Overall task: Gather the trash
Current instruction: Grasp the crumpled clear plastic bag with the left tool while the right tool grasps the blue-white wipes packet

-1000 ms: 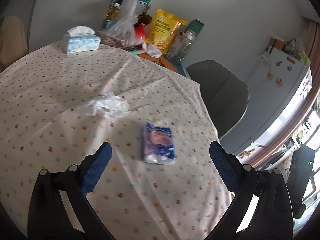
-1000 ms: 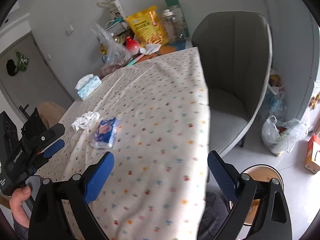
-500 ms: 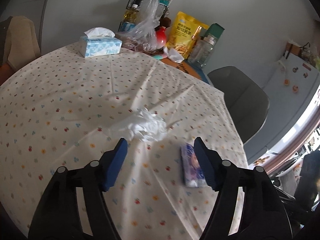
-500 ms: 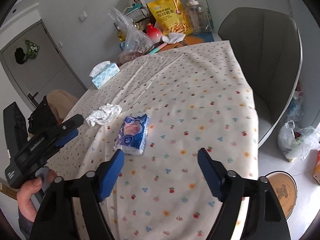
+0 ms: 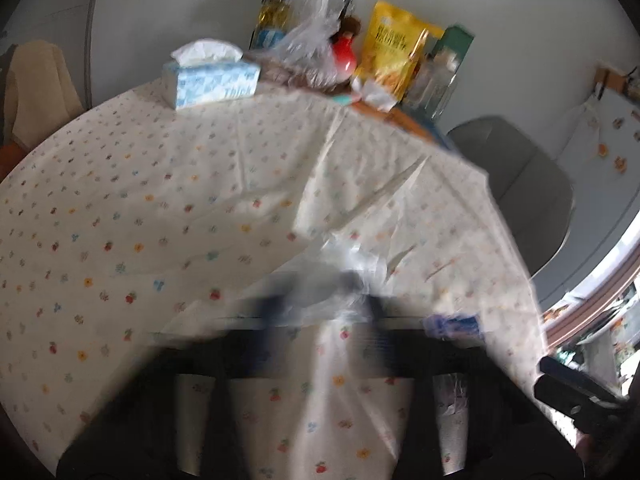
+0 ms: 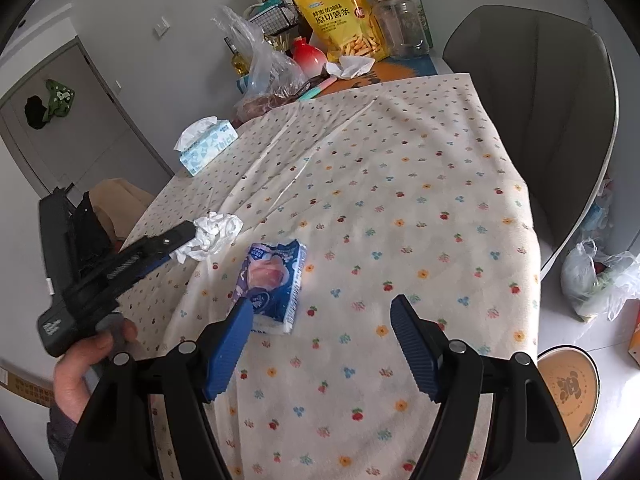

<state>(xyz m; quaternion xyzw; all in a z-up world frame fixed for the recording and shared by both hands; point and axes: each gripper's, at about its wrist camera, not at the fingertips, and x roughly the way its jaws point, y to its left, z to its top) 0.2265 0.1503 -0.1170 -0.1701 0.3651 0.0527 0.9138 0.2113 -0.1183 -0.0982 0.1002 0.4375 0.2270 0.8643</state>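
While both tools work the same surface [image 6: 460, 216], entries run tool-first, all places ref. the blue wrapper.

Left tool [image 6: 188, 236]: jaws shut, tips at the crumpled tissue [image 6: 214, 234], which lies just beside the wrapper on its far-left side. Left wrist view is blurred; pale crinkly stuff [image 5: 344, 276] bunches at the dark tips, so it looks pinched, though how firm the bite is can't be told. A hand [image 6: 86, 364] holds the grip.

Right tool [image 6: 320, 320]: jaws wide apart, holding nothing; left pad at the wrapper's near corner, right pad well clear of it.

Blue wrapper [image 6: 274, 284]: flat on the cloth, near-left part of surface. Prob. thin film, light, floppy, a bit slick; best taken across its narrow width, near an edge, w/ cloth kept out of the bite.

Tissue: v. light, soft, crushes easily; any fold will do.

Beyond wrapper: tissue box [image 6: 208, 146], far left; snack bag [image 6: 344, 16] and jar [image 6: 400, 26], far edge.
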